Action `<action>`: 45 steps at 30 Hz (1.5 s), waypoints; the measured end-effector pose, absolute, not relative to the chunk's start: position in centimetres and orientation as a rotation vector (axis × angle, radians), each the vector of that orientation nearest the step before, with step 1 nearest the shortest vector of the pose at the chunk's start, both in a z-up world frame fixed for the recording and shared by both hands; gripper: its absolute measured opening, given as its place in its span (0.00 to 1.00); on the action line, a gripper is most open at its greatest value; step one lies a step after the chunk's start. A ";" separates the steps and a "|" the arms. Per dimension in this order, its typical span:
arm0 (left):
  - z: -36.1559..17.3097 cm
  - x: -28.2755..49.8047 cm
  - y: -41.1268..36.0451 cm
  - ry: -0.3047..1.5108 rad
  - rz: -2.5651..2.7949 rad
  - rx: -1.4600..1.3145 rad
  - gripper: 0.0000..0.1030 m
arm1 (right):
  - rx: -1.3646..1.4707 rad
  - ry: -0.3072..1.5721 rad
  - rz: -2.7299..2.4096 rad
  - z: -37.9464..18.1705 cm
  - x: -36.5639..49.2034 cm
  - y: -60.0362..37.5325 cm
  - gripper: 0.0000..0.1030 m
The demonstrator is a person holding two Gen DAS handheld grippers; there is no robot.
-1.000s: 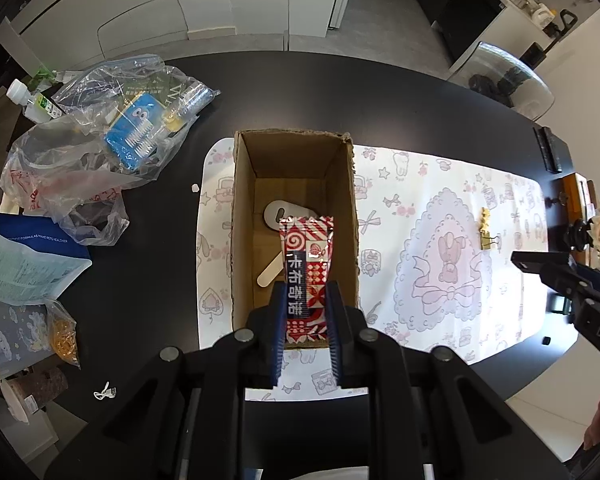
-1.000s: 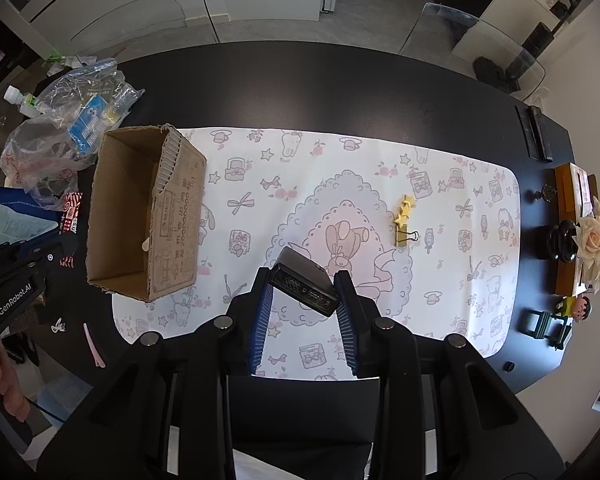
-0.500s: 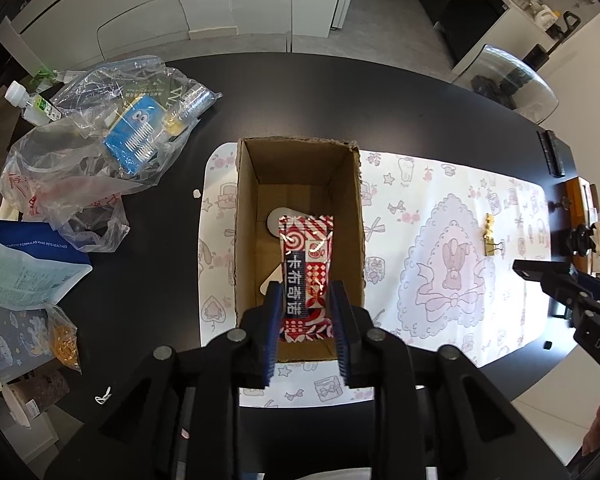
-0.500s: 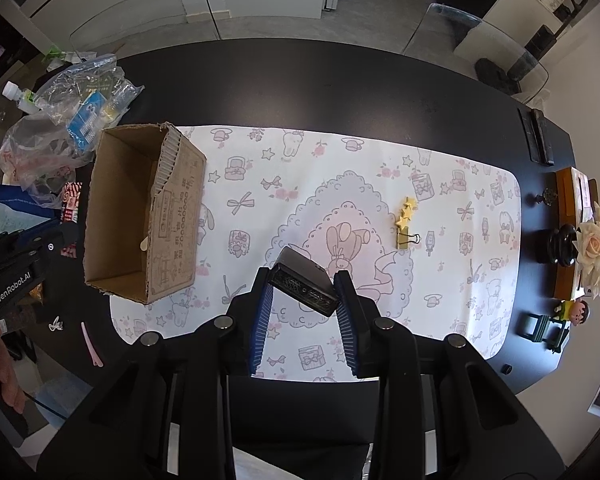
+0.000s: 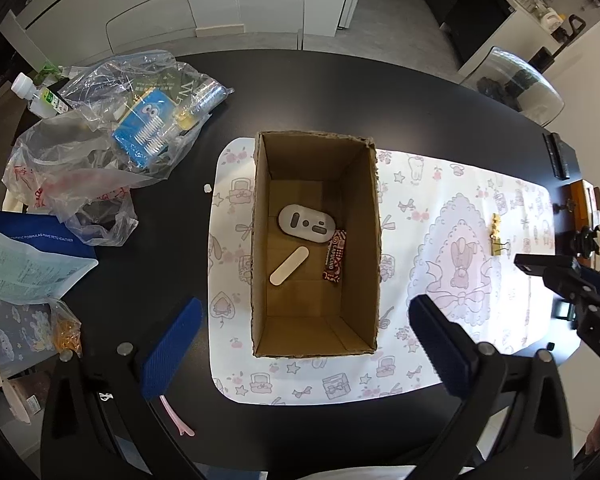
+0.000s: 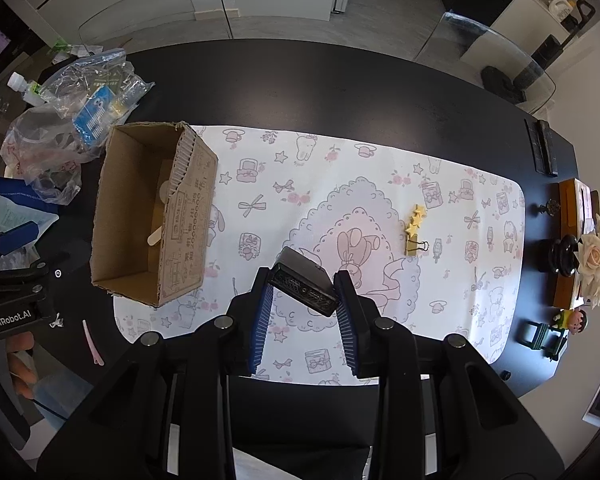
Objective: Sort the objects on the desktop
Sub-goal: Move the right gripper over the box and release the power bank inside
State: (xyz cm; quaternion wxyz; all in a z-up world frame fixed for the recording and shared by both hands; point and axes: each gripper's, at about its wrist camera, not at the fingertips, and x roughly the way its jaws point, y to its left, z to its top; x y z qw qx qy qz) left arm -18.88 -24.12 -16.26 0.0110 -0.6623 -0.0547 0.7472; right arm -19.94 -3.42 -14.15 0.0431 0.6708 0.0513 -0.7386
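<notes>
An open cardboard box [image 5: 260, 240] stands on the patterned mat [image 5: 440, 208]. Inside lie a white mouse [image 5: 306, 224], a red snack packet [image 5: 335, 255] and a pale wooden stick [image 5: 289, 266]. My left gripper [image 5: 300, 344] is wide open and empty above the box's near end. My right gripper [image 6: 303, 300] is shut on a small black box [image 6: 304, 286], held above the mat to the right of the cardboard box [image 6: 188, 216]. A yellow star binder clip [image 6: 414, 230] lies on the mat.
Clear plastic bags [image 5: 100, 152] with a blue packet lie at the left. Blue and white pouches [image 5: 24, 264] sit at the left edge. A pink hair clip [image 5: 176, 420] lies near the front. Flowers and ornaments [image 6: 592, 256] stand at the right.
My left gripper opened and let go of the red snack packet, which now lies inside the box. The right gripper has kept its hold on the black box.
</notes>
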 end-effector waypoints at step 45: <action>-17.2 -15.9 -37.2 -0.316 2.370 -2.173 1.00 | 1.963 0.269 -2.103 -16.0 -20.2 -19.3 0.31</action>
